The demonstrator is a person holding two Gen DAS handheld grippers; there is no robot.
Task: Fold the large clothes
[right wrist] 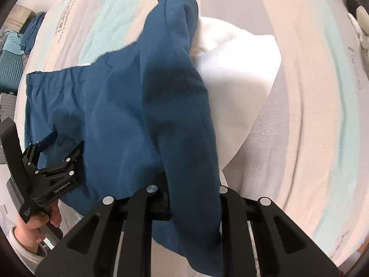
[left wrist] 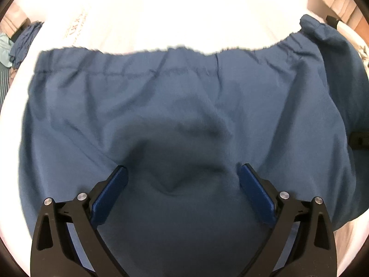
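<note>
A large dark blue garment point(left wrist: 161, 115) with a gathered elastic waistband point(left wrist: 129, 71) lies spread on the bed. My left gripper point(left wrist: 183, 177) hovers just over its middle, open, with its blue pads point(left wrist: 110, 194) wide apart and only creased cloth below. In the right wrist view my right gripper point(right wrist: 193, 198) is shut on a fold of the blue garment point(right wrist: 180, 120). The fold hangs lifted from it and hides the fingertips. The left gripper point(right wrist: 66, 138) shows at the left edge over the flat part, held by a hand point(right wrist: 39, 221).
A white cloth point(right wrist: 235, 73) lies under and beside the lifted fold. The bed cover point(right wrist: 311, 115) is striped in beige, grey and pale teal. A heap of blue and teal clothes point(right wrist: 20, 39) sits past the bed's far left edge.
</note>
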